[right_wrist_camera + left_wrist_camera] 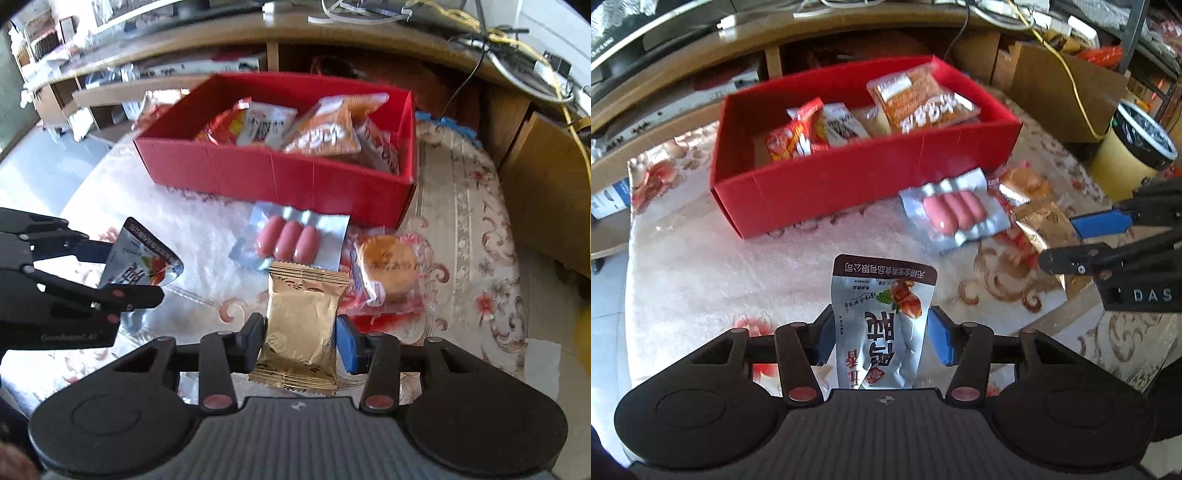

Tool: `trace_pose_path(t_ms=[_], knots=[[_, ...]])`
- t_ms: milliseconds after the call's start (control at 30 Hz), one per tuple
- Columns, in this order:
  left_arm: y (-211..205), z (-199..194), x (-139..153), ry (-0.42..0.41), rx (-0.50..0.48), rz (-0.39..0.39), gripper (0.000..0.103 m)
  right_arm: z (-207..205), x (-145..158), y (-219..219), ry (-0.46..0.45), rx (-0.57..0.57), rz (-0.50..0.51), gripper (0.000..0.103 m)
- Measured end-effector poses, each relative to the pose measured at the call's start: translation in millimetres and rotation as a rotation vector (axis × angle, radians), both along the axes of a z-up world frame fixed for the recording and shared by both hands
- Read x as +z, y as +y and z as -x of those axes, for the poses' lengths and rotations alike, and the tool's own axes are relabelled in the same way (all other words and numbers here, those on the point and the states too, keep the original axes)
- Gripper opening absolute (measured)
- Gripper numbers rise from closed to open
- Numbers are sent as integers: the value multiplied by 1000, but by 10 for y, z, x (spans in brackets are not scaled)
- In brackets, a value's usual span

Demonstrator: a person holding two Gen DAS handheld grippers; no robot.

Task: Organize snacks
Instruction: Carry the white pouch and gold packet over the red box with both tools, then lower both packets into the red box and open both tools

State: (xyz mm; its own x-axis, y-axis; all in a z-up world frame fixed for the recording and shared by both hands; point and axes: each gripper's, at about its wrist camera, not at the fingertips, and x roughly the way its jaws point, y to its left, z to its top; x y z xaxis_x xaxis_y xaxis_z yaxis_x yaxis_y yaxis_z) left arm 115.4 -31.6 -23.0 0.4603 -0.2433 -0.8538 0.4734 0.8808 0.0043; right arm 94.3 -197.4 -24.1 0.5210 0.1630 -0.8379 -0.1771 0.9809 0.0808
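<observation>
Snacks: roughly half are in the red box (849, 181), the rest are still out on the counter (701, 277) in front of it.

In the box: about 4 or 5 packets visible, including a big orange packet (919, 103) at the right end and red and white sachets (812, 129) toward the left. Some overlap, so the exact count is unclear.

Left gripper (881, 336): jaws pinching a silver pouch (886, 325), held off the counter in front of the box's near wall.

Right gripper (300, 338): jaws pinching a gold wrapper (303, 328), in front of the box's right half. It looks lifted, though I can't be sure it is clear of the cloth.

Still lying loose:
- sausage pack (291, 240), 3 pink sausages in clear film, just beside the box's near wall
- round cake in a clear wrapper (388, 266), in front of the box's right corner, next to the sausage pack. There is red wrapping under it, and I can't tell whether that is a separate item.

My read: 2 items are in hand and need dropping into the box, then at least 2 more pickups. The box has room, mainly at its near-left corner.
</observation>
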Motion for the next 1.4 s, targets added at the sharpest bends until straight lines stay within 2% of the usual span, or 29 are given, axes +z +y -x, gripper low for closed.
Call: trace_pose_path(t_ms=[333,600,833,1133,1200,1267,1300,1400], knots=[[-78,-241,332,-88,41,63,59,-201,281,-41,-101,-38,-27,36],[-170,-712,540,-145,86,104,59,-728,500,-48,-175,-72,-33,36],[-252,-1167,462,-148,121,101,59,-1225,466,-54,-177,-78,-11,36],[-353,-1434,317,-142,140,72,59,-1597,293,-135,-155,-95,12,36],[-355,-1466,279,-137,149,68,54,-1638,256,-142,-156,-96,15,36],[-369,-1470,252,-128,143,61,59,-1659,239,-161,-161,-96,12,38],[-378,-1459,251,-132,142,54,61,-1657,244,-180,-164,-99,2,42],[-407,-1380,291,-143,122,51,64,-1631,286,-235,-171,-105,-5,47]])
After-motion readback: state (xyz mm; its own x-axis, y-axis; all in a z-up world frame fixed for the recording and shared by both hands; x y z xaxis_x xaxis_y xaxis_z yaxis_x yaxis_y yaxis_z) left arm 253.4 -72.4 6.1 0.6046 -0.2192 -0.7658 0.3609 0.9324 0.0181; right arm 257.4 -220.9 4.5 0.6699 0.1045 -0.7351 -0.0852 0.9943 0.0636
